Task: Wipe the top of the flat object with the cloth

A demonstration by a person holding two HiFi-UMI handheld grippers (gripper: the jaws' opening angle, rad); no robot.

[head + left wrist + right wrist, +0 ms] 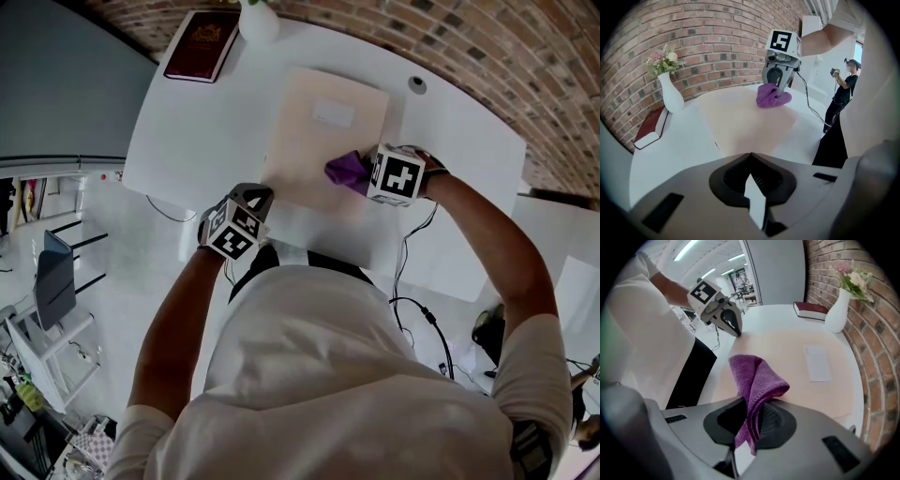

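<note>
Head view, R gripper (364,174) pinching cloth (343,169) on flat object (309,131) nr right edge, L gripper (259,196) closed at near edge

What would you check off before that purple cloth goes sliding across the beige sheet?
1. Cloth grip: ok. The purple cloth is pinched between the fingers of the right gripper.
2. Cloth contact: ok. It lies on the beige flat sheet, near its right edge.
3. Sheet steadied: cannot tell. The left gripper, shut and empty, has its tip at the sheet's near left corner; pressure does not show.
4. Path: ok. Only a flat white label is on the sheet.
5. Surroundings: ok. The vase and dark red book stand on the white table, off the sheet.
</note>
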